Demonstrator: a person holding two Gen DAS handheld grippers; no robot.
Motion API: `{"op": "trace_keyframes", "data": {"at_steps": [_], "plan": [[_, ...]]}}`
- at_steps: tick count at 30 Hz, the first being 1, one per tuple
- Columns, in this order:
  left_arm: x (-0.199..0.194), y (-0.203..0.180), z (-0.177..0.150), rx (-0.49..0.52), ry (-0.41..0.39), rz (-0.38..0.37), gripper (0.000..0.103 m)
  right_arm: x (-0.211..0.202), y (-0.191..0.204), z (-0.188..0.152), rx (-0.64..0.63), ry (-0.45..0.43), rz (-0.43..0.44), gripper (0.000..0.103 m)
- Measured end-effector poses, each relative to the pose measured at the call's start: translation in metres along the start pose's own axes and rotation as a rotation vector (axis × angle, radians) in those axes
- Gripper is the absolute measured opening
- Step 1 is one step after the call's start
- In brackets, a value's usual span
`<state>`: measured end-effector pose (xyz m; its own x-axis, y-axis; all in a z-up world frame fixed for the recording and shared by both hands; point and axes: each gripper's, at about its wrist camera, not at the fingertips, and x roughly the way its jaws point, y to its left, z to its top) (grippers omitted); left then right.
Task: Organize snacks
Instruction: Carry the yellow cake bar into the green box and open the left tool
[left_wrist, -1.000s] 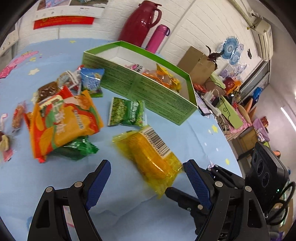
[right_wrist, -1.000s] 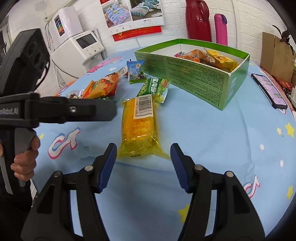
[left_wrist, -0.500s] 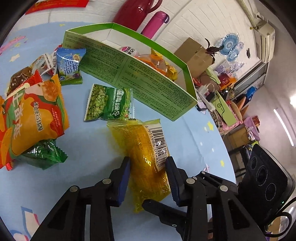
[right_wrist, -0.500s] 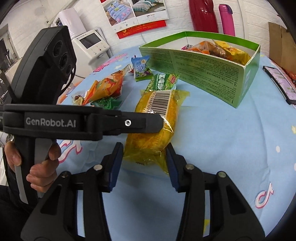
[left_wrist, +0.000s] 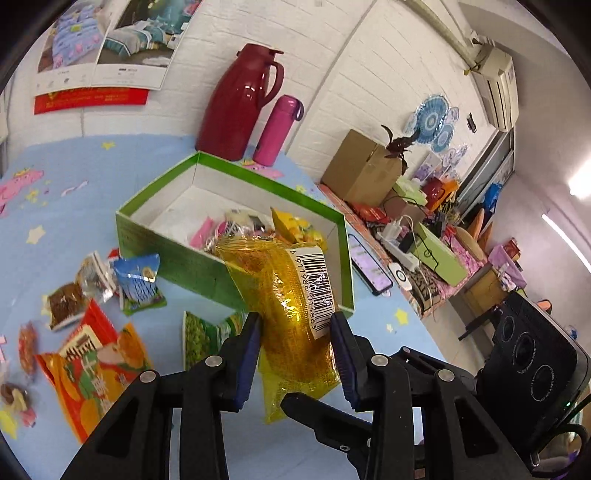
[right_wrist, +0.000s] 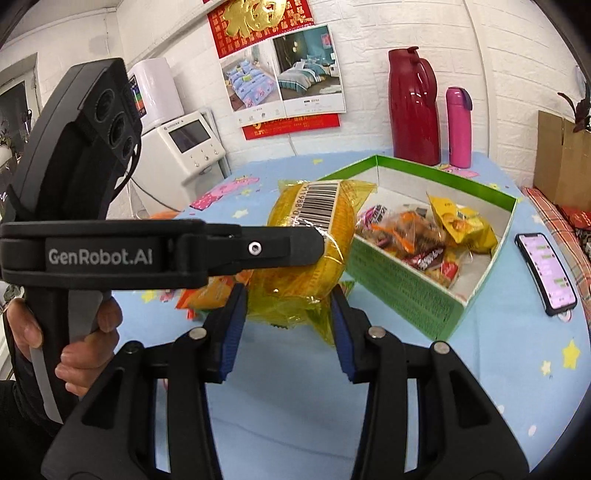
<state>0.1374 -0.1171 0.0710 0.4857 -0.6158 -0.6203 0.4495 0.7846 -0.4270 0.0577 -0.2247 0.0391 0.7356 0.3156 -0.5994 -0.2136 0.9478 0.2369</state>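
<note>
The left gripper (left_wrist: 293, 332) pinched the yellow pack (left_wrist: 291, 295), raised clear of the table, apparently bound for the green box (left_wrist: 236, 166). Rightward, the right gripper (right_wrist: 286, 314) flanked it; grip uncertain.

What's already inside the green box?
The green box holds a heap of small snack packets at one end, including a yellow bag; the other end shows bare white floor. What lies beneath the heap is covered.
</note>
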Motion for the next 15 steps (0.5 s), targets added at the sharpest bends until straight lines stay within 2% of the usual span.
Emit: {"op": "trace_keyframes", "data": {"at_steps": [6, 15], "plan": [[0.015, 0.017, 0.037, -0.029, -0.015, -0.004, 0.038, 0.022, -0.022, 0.027, 0.027, -0.031, 0.005, 0.046], [0.06, 0.043, 0.075, -0.029, 0.019, 0.025, 0.038, 0.07, -0.054, 0.055, 0.068, 0.002, -0.013, 0.046]]}}
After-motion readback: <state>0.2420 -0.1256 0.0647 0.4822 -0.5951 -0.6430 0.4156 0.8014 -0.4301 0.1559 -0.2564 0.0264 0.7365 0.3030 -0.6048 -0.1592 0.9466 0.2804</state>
